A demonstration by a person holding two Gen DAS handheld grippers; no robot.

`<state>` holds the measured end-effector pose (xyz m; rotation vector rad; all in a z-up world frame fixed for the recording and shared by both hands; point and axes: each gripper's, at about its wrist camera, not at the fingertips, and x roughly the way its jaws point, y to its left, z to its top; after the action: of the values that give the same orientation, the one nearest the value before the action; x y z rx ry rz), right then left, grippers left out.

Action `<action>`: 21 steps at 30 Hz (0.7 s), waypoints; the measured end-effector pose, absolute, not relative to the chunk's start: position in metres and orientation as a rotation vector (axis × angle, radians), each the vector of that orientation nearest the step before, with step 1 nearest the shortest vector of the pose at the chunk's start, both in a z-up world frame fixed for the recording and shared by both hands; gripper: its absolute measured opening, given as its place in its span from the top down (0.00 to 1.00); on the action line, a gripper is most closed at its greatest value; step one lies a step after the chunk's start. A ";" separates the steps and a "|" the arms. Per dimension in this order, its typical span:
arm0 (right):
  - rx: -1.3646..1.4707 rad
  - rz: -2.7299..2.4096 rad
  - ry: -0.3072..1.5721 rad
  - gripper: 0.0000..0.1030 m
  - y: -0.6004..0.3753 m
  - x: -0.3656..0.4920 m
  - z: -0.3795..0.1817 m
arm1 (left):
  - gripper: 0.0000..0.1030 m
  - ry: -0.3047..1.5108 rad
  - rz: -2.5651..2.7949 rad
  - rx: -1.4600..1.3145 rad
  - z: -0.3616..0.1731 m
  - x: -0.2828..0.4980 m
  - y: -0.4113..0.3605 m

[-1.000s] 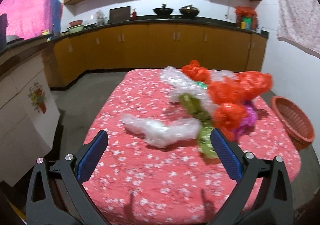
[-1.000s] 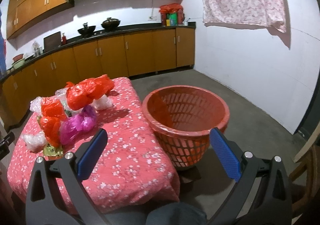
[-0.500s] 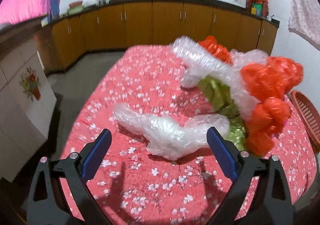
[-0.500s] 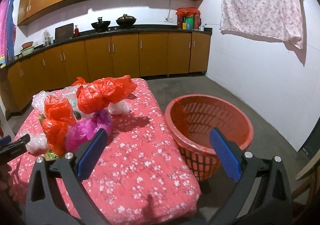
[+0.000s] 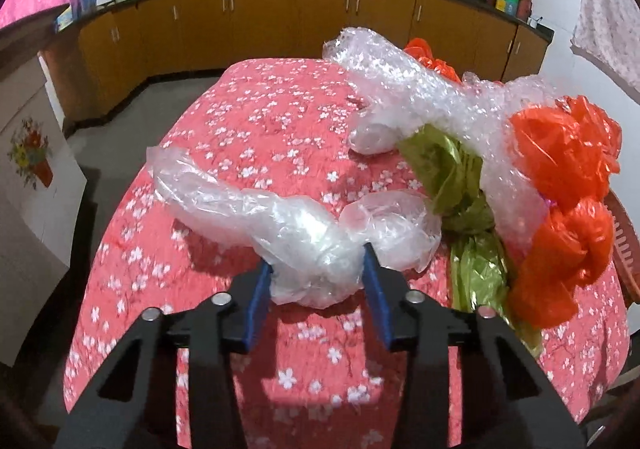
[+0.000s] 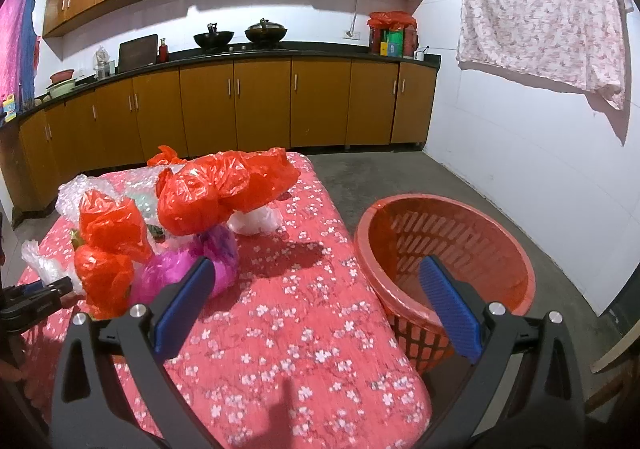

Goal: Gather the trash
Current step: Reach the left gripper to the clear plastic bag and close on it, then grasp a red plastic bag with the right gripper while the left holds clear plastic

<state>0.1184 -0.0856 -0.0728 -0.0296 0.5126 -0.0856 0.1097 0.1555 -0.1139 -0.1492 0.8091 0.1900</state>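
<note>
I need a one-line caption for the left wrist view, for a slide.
Left gripper, jaws closing on a crumpled clear plastic bag lying on the floral tablecloth.

left tongs [image 5: 318, 281]: black frame, blue pads | right tongs [image 6: 316, 303]: same, silver screws

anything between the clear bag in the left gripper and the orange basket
Yes. The left gripper has just closed on the clear plastic bag; the trash pile lies on the table between it and the basket, so lift over.
</note>
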 end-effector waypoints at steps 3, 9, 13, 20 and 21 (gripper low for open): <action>-0.031 -0.078 0.505 0.04 -0.083 0.133 -0.071 | 0.65 0.804 0.196 -0.147 -0.112 0.113 0.161; 0.012 -0.008 0.483 0.10 -0.076 0.171 -0.058 | 0.66 0.786 0.233 -0.135 -0.104 0.121 0.174; 0.063 0.036 0.484 0.12 -0.070 0.197 -0.051 | 0.66 0.765 0.264 -0.123 -0.097 0.120 0.180; 0.109 -0.009 0.523 0.12 -0.073 0.242 -0.053 | 0.66 0.750 0.308 -0.116 -0.092 0.115 0.193; 0.111 -0.011 0.530 0.12 -0.074 0.247 -0.054 | 0.66 0.748 0.312 -0.115 -0.093 0.114 0.193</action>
<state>0.2467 -0.0742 -0.0541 0.1107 0.5300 -0.0111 0.1140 0.1935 -0.0925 -0.1152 0.7485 0.3123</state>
